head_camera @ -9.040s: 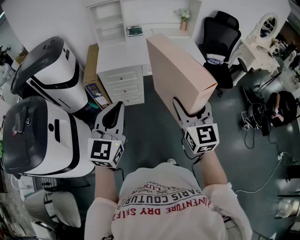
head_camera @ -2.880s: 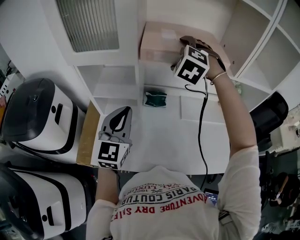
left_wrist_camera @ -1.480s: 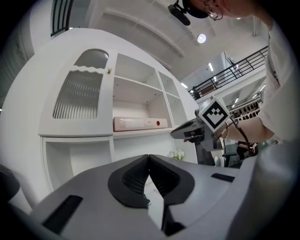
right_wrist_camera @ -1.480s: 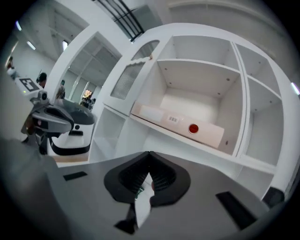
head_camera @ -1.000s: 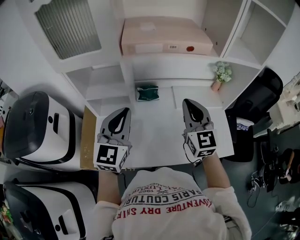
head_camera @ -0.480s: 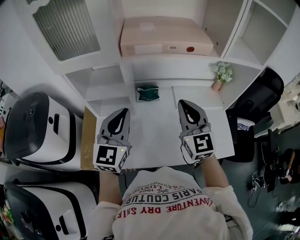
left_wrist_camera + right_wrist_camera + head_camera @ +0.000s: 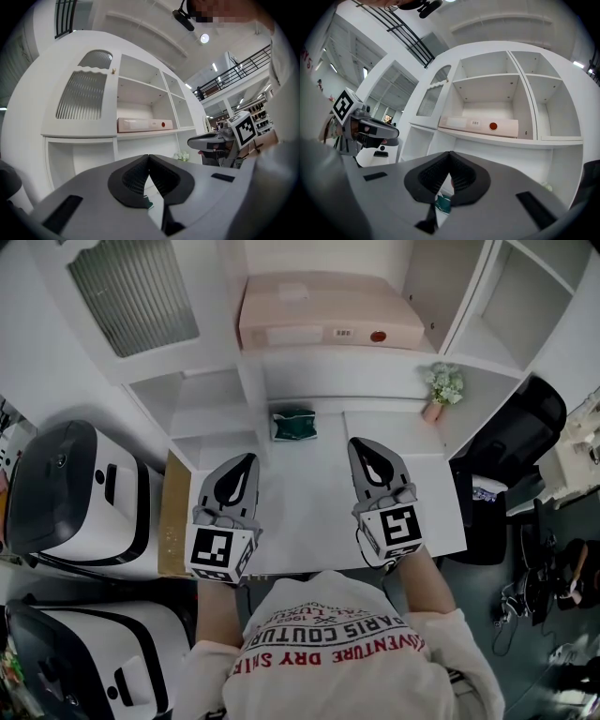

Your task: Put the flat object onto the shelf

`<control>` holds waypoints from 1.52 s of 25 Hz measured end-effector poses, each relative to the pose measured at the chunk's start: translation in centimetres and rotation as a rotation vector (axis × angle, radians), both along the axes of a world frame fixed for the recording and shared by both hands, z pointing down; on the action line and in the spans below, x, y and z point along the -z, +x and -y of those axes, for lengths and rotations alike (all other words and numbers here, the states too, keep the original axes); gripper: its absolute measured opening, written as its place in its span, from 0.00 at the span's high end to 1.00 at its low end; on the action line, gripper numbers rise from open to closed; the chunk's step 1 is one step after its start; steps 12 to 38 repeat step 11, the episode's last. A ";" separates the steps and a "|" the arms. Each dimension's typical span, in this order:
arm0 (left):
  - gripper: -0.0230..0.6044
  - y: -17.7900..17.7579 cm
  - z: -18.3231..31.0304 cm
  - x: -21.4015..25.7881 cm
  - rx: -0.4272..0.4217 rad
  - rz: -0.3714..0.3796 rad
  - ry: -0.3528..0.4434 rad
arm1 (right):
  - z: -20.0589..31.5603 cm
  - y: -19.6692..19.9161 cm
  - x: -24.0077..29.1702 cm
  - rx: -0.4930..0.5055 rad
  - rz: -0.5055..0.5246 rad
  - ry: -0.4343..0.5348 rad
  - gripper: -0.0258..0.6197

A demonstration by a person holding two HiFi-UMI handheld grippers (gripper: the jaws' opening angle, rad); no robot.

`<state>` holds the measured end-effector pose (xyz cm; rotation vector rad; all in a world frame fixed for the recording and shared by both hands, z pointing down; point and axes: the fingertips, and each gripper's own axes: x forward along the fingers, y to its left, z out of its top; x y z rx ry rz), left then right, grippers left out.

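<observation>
The flat pink box (image 7: 328, 322) lies on the white shelf (image 7: 342, 351) of the cabinet, with a barcode label and a red dot on its front edge; it also shows as a long pink slab (image 7: 144, 124) (image 7: 480, 125) in both gripper views. My left gripper (image 7: 246, 463) hovers low over the white desk (image 7: 309, 512), shut and empty. My right gripper (image 7: 361, 446) is beside it at the same height, shut with nothing between its jaws. Both are well below the box and apart from it.
A small green object (image 7: 293, 424) sits at the back of the desk. A potted plant (image 7: 441, 390) stands at the right. Two white and black machines (image 7: 75, 498) stand at the left, a black chair (image 7: 511, 442) at the right.
My right gripper has drifted slightly left and toward the person over the last second. The box stays on the shelf and the left gripper has not moved.
</observation>
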<state>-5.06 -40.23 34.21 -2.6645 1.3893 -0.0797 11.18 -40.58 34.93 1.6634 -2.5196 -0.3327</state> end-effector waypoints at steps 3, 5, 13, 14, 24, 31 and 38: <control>0.94 0.1 -0.2 0.0 -0.001 0.001 0.002 | 0.1 0.0 0.0 -0.004 -0.017 -0.015 0.92; 0.94 0.1 -0.3 0.0 0.000 0.001 0.002 | 0.0 -0.1 0.3 0.004 -0.002 -0.011 0.92; 0.94 -0.3 -0.4 0.2 0.007 -0.007 0.006 | -0.3 -0.4 0.7 0.007 0.008 -0.002 0.92; 0.94 -0.3 -0.4 0.2 0.007 -0.007 0.006 | -0.3 -0.4 0.7 0.007 0.008 -0.002 0.92; 0.94 -0.3 -0.4 0.2 0.007 -0.007 0.006 | -0.3 -0.4 0.7 0.007 0.008 -0.002 0.92; 0.94 -0.3 -0.4 0.2 0.007 -0.007 0.006 | -0.3 -0.4 0.7 0.007 0.008 -0.002 0.92; 0.94 -0.3 -0.4 0.2 0.007 -0.007 0.006 | -0.3 -0.4 0.7 0.007 0.008 -0.002 0.92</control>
